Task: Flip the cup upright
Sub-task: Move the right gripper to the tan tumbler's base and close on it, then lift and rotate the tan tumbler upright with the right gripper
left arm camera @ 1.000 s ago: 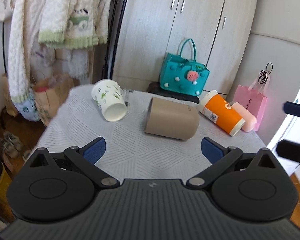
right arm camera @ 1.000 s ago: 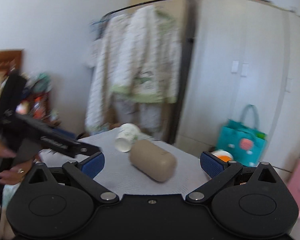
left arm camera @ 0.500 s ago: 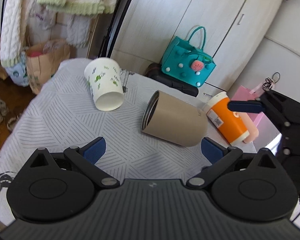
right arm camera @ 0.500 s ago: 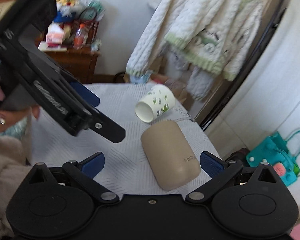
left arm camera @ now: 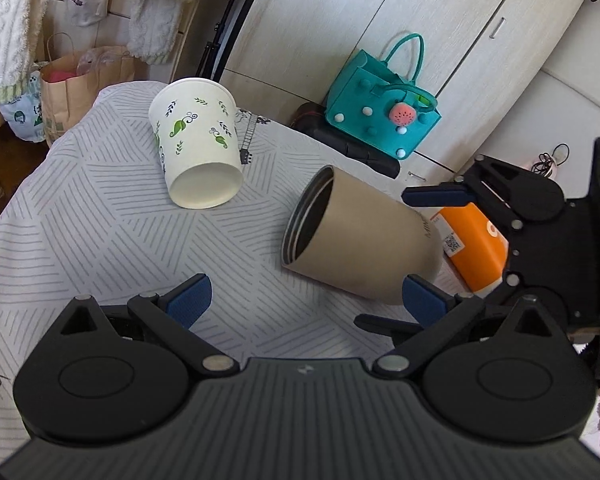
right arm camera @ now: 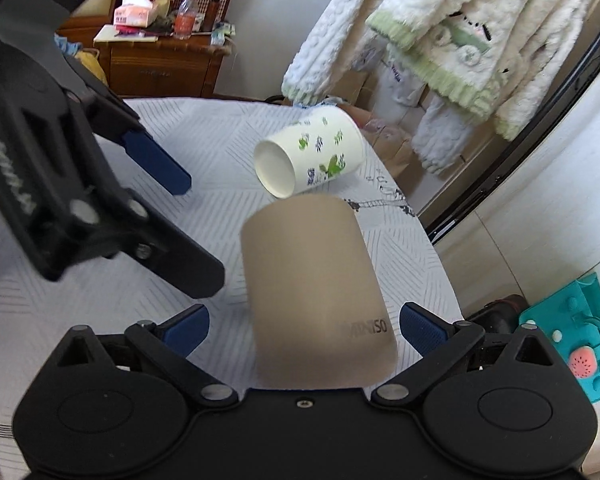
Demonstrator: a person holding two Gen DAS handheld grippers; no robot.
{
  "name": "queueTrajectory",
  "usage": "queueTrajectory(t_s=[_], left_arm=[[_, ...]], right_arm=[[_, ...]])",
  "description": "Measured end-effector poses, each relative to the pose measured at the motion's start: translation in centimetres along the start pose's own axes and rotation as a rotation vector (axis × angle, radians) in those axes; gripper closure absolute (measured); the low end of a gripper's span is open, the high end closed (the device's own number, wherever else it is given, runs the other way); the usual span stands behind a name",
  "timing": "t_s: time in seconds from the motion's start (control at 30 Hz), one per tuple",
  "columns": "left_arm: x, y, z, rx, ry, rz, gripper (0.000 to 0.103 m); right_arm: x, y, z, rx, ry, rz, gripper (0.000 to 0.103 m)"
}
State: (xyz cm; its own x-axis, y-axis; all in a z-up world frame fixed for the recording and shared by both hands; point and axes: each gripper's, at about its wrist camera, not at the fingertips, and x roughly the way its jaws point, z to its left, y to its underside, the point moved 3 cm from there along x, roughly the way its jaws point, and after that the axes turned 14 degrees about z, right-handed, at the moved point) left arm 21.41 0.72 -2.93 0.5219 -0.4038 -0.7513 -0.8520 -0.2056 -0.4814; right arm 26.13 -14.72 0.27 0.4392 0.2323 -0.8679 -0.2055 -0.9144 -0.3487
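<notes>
A tan cup [left arm camera: 364, 240] lies on its side on the white patterned tablecloth [left arm camera: 80, 220], its open mouth toward the left. In the right wrist view the tan cup [right arm camera: 316, 296] lies between my right gripper's open fingers, closed base nearest the camera. My right gripper [right arm camera: 304, 324] is open around it, not touching that I can see. My left gripper [left arm camera: 306, 300] is open and empty, just in front of the cup's mouth. A white paper cup [left arm camera: 196, 148] with green leaf prints lies on its side behind. An orange cup [left arm camera: 474, 244] lies at the right, partly hidden.
A teal handbag [left arm camera: 380, 120] stands on the floor by the wardrobe [left arm camera: 340, 20] beyond the table. Fleece clothes [right arm camera: 440, 28] hang at the table's far side. A brown paper bag [left arm camera: 72, 84] stands by the left corner. A wooden cabinet [right arm camera: 160, 60] stands behind.
Both grippers have moved closer to the tan cup. My right gripper now straddles its base end, and my left gripper has come lower toward its mouth.
</notes>
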Motion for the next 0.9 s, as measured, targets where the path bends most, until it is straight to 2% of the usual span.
queueTrajectory(t_s=[0.17, 0.23, 0.37, 0.63, 0.9], left_arm=[[0.4, -0.1, 0.6, -0.019, 0.014, 0.008, 0.000], [0.4, 0.0, 0.8, -0.026, 0.022, 0.007, 0.000], [0.0, 0.2, 1.2, -0.022, 0.027, 0.000, 0.000], [-1.4, 1.4, 1.9, -0.053, 0.068, -0.017, 0.000], [-2.5, 3.4, 1.2, -0.036, 0.112, -0.004, 0.000]], right_arm=[[1.9, -0.6, -0.6, -0.038, 0.040, 0.024, 0.002], [2.5, -0.8, -0.9, -0.014, 0.022, 0.037, 0.004], [2.3, -0.7, -1.0, 0.030, -0.024, 0.046, 0.017], [1.4, -0.3, 0.5, 0.147, 0.033, 0.119, 0.018], [-1.5, 1.3, 2.5, 0.245, 0.043, 0.131, 0.019]])
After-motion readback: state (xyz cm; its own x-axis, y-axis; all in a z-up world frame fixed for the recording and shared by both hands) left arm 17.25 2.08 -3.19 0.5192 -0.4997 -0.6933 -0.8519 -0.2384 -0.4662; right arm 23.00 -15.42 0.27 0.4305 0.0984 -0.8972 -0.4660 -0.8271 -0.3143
